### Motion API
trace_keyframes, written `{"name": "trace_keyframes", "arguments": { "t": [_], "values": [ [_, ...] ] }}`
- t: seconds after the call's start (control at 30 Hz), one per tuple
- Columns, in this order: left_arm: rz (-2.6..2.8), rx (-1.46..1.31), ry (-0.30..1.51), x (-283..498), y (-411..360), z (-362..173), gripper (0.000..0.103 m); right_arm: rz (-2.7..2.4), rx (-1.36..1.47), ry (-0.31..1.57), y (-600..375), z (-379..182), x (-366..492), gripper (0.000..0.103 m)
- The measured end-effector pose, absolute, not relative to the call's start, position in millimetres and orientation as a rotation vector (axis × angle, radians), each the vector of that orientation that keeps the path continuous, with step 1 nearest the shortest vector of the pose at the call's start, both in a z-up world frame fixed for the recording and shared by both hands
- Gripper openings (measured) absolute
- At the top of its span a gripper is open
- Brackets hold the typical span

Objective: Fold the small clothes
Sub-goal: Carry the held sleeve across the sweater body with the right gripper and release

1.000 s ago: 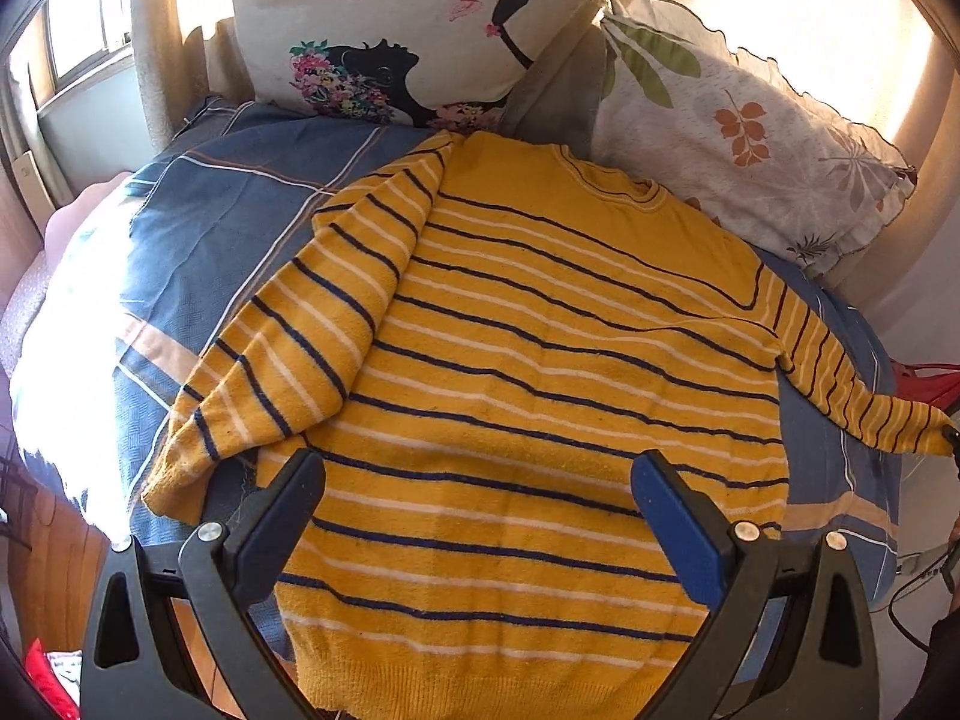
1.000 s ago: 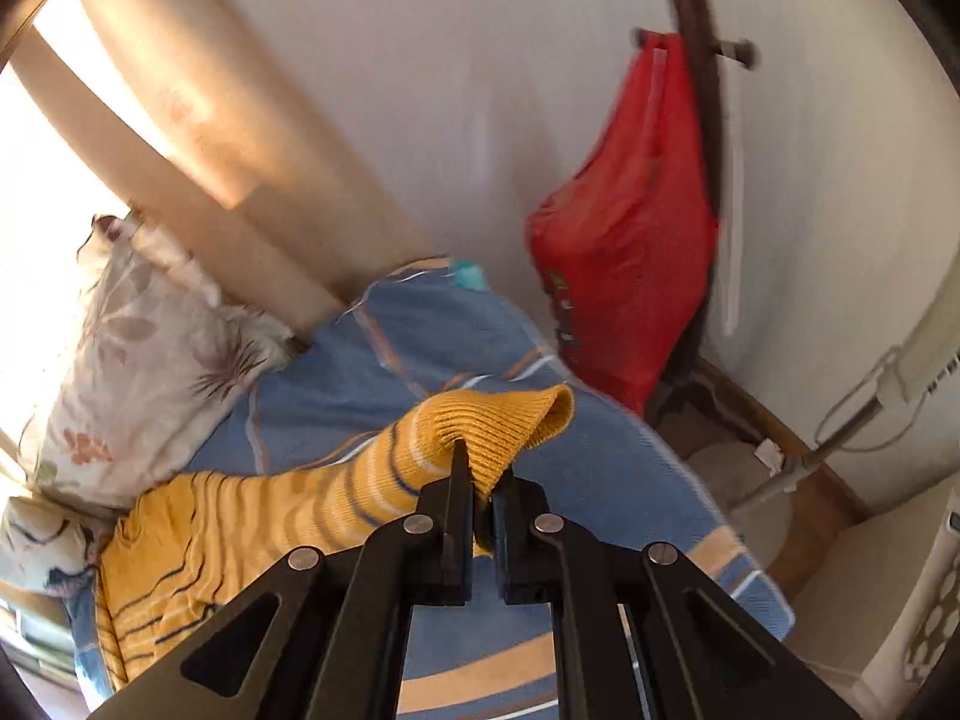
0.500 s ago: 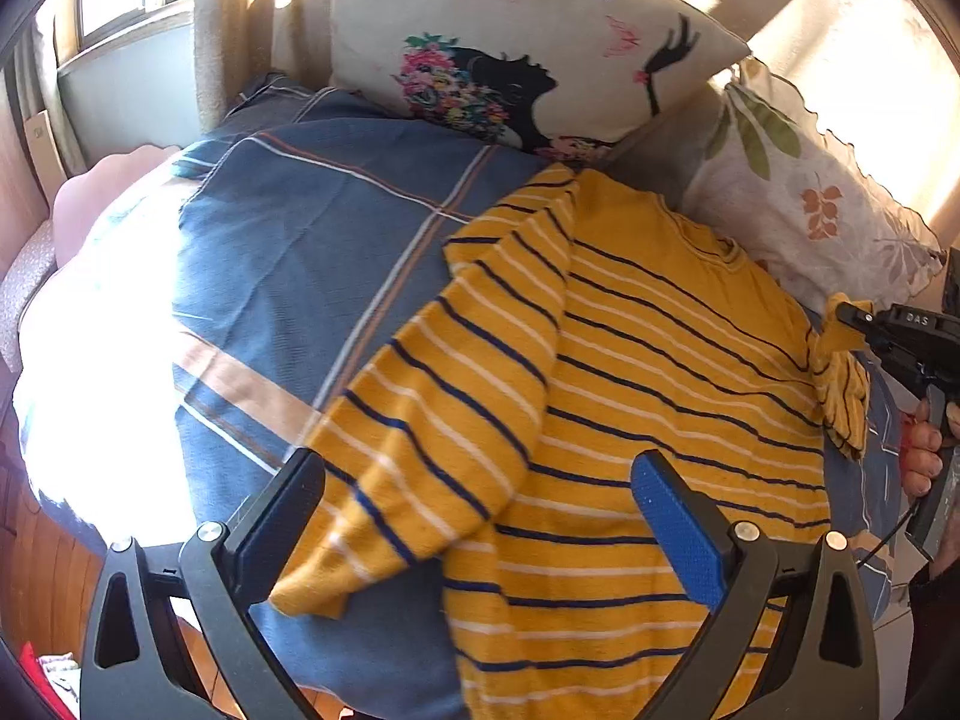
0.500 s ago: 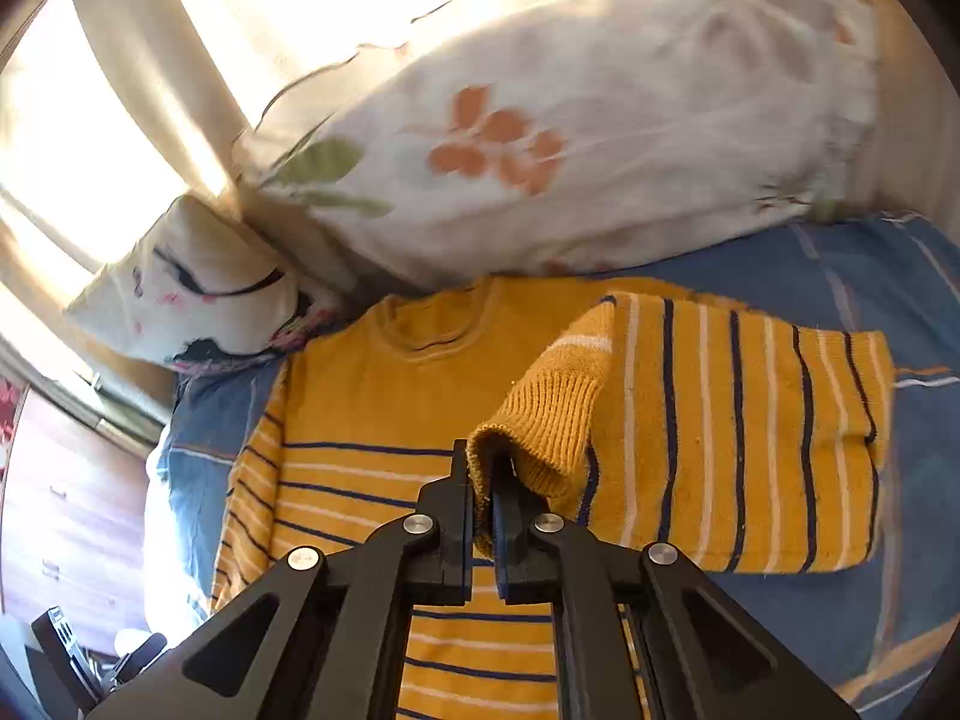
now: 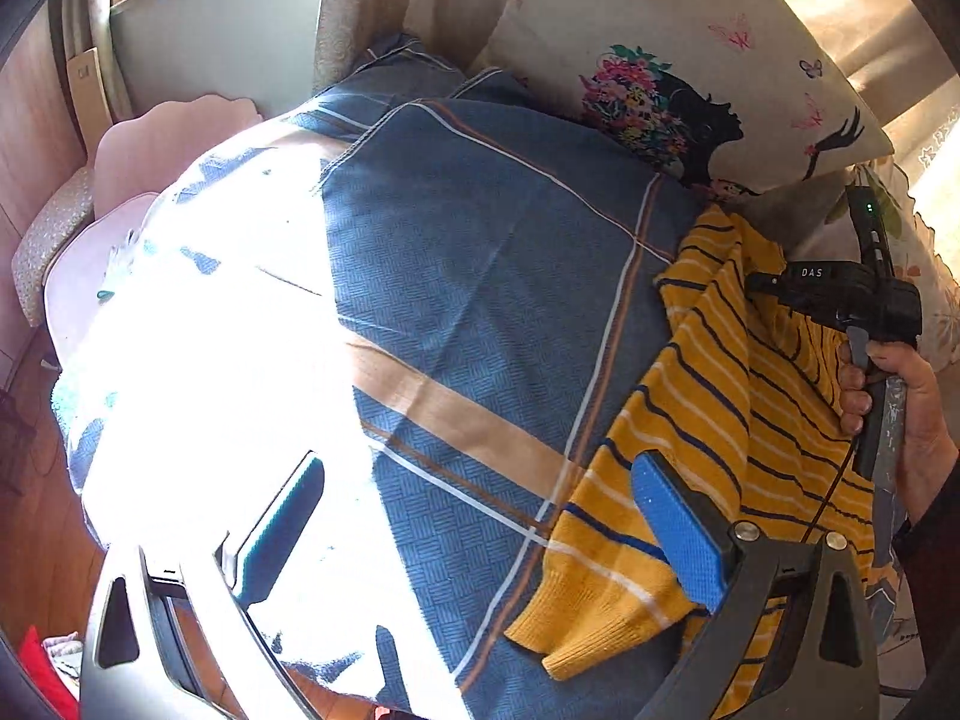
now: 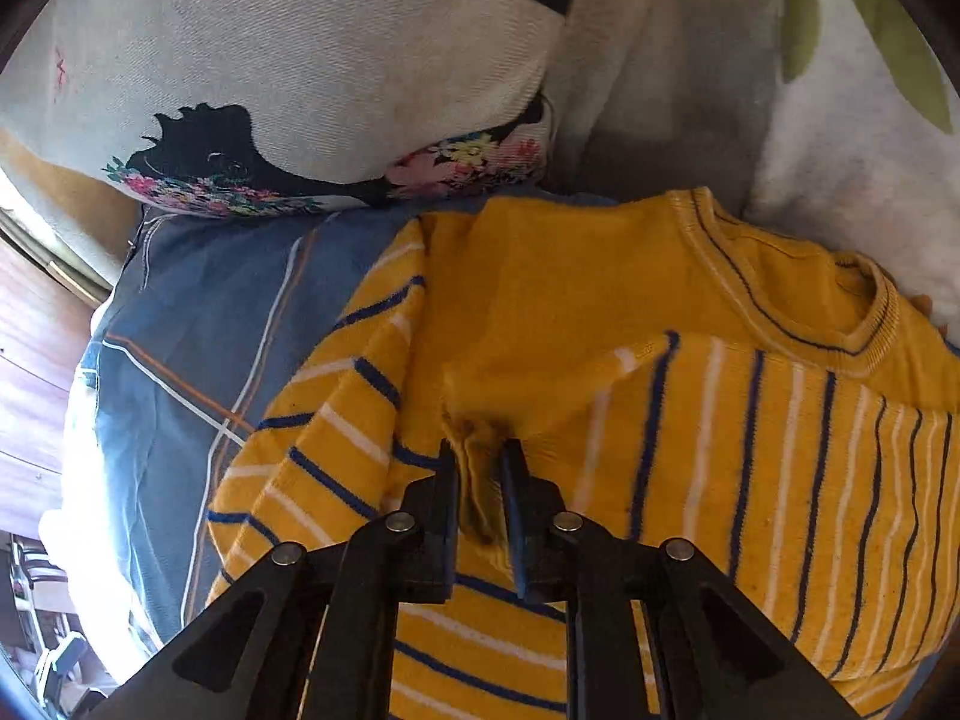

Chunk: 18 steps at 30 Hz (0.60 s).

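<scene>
A: Sweater point(image 6: 600, 312), where is it?
B: Yellow, striped, flat on the blue plaid bedspread point(image 5: 480, 276), collar by the floral pillow point(image 6: 300, 60), one sleeve laid across the chest.
A: Right gripper point(image 6: 480, 468)?
B: Fingers slightly parted, a yellow cuff point(image 6: 477, 480) between them; grip unclear.
A: Left gripper point(image 5: 474, 516)?
B: Spread wide above the bedspread beside the other cuff point(image 5: 600, 612).

White letters "DAS" stand on the black right tool point(image 5: 840, 300).
</scene>
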<state>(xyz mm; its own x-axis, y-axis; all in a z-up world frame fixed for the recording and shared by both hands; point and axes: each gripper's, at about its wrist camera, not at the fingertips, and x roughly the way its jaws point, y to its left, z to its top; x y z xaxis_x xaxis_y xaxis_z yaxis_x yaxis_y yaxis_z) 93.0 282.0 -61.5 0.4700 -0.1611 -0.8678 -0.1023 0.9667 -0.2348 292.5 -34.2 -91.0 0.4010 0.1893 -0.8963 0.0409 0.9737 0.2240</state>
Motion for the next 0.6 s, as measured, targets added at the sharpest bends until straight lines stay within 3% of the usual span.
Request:
{"name": "trace_keyframes", "arguments": {
  "t": [0.27,0.33,0.4,0.6],
  "values": [
    [0.036,-0.321,1.066,104.7,324.3,-62.7,0.102,0.233,0.223,1.114,22.7,-57.2,276.3,0.030],
    [0.068,-0.335,1.054,106.6,338.0,-62.3,0.102,0.353,0.207,1.137,47.4,-53.7,245.1,0.044],
    [0.101,-0.347,1.050,108.8,351.6,-63.5,0.102,0.485,0.172,1.180,75.5,-54.1,206.8,0.046],
    [0.137,-0.385,1.053,114.7,376.9,-68.2,0.102,0.776,-0.249,1.205,166.9,-68.3,102.7,0.051]
  ]
}}
